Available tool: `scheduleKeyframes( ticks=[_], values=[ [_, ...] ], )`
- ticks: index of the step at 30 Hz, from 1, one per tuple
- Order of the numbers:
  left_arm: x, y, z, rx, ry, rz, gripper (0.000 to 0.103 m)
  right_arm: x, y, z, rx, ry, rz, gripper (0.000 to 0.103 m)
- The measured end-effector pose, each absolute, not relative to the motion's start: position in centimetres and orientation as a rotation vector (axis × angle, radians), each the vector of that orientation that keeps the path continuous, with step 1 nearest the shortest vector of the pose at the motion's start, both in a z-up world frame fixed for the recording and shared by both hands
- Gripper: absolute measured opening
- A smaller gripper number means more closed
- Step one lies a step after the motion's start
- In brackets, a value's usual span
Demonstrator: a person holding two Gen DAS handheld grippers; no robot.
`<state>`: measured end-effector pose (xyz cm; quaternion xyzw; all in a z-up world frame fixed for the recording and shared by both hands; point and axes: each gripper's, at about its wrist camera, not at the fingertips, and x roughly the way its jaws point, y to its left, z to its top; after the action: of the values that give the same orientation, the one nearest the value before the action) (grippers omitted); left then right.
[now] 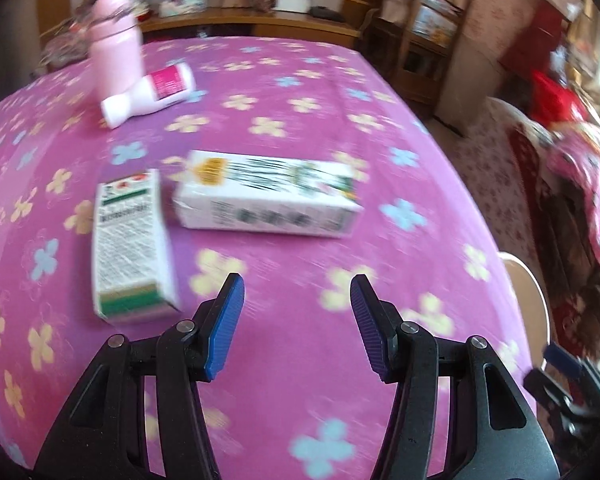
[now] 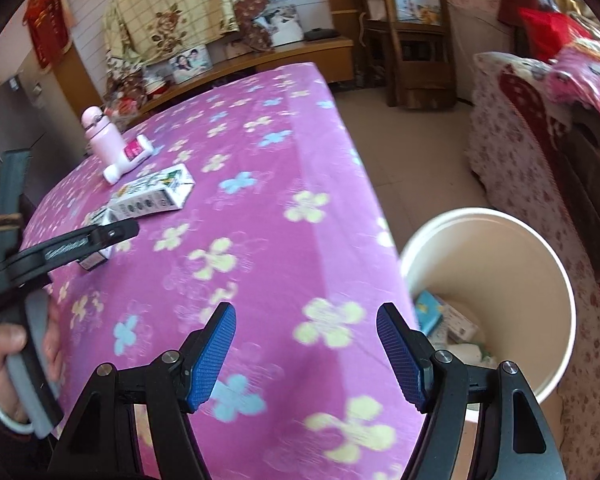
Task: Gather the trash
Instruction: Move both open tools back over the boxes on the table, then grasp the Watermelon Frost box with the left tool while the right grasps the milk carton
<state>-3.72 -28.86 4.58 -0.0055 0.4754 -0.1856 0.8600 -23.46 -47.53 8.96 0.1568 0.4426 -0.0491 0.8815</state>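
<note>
Cartons: the small box (image 1: 130, 248) lies just upper left of the left gripper (image 1: 296, 292), jaws apart, empty; the right gripper (image 2: 306, 320) likewise gapes.

On the table (image 1: 300, 340), two cartons lie mid-surface: the smaller carton (image 1: 130, 248) left of the longer carton (image 1: 268, 196); a bottle (image 1: 150, 94) lies near the far-left corner; the bin (image 2: 488, 300) stands off the right edge

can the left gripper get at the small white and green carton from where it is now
Probably yes: the left gripper is open and empty, the small white and green carton lies just ahead to its left on the tablecloth, nothing between them.
</note>
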Motion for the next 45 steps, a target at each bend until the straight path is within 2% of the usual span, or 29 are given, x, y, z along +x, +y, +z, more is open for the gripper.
scheduleKeyframes(
  ticks=[10,17,18,21,22,32,37,39,41,42,45],
  values=[
    [-0.8,-20.5,3.6,-0.056,1.035,-0.277,0.054,-16.7,-42.6,9.1,0.277,0.945,0.046,0.073],
    [-0.4,-15.6,5.1,-0.077,1.052,-0.325,0.054,-9.4,-37.6,9.7,0.086,0.959,0.207,0.075],
    [-0.5,-15.4,5.4,-0.069,1.048,-0.342,0.054,-8.3,-37.1,9.9,0.059,0.957,0.238,0.075],
    [-0.5,-14.8,6.6,0.015,1.017,-0.401,0.07,-5.7,-35.6,10.2,-0.015,0.961,0.317,0.08],
    [-0.1,-14.8,6.8,0.051,1.011,-0.424,0.073,-5.0,-35.2,10.2,-0.035,0.965,0.339,0.081],
    [4.4,-16.7,3.6,0.386,1.032,-0.524,0.073,0.5,-31.7,8.7,-0.347,1.04,0.499,0.085],
    [5.8,-18.0,2.4,0.46,1.036,-0.535,0.073,3.0,-31.5,6.5,-0.335,1.118,0.529,0.085],
    [6.4,-18.1,2.1,0.444,1.053,-0.523,0.073,3.2,-31.8,5.8,-0.289,1.139,0.505,0.075],
    [6.7,-17.8,2.0,0.381,1.076,-0.513,0.072,2.2,-32.3,5.9,-0.214,1.109,0.462,0.057],
    [6.8,-17.6,2.0,0.342,1.093,-0.51,0.066,1.6,-32.5,6.0,-0.188,1.108,0.442,0.057],
    [6.0,-17.4,2.2,0.248,1.097,-0.481,0.063,-0.9,-33.0,6.3,-0.095,1.096,0.429,0.057]
  ],
)
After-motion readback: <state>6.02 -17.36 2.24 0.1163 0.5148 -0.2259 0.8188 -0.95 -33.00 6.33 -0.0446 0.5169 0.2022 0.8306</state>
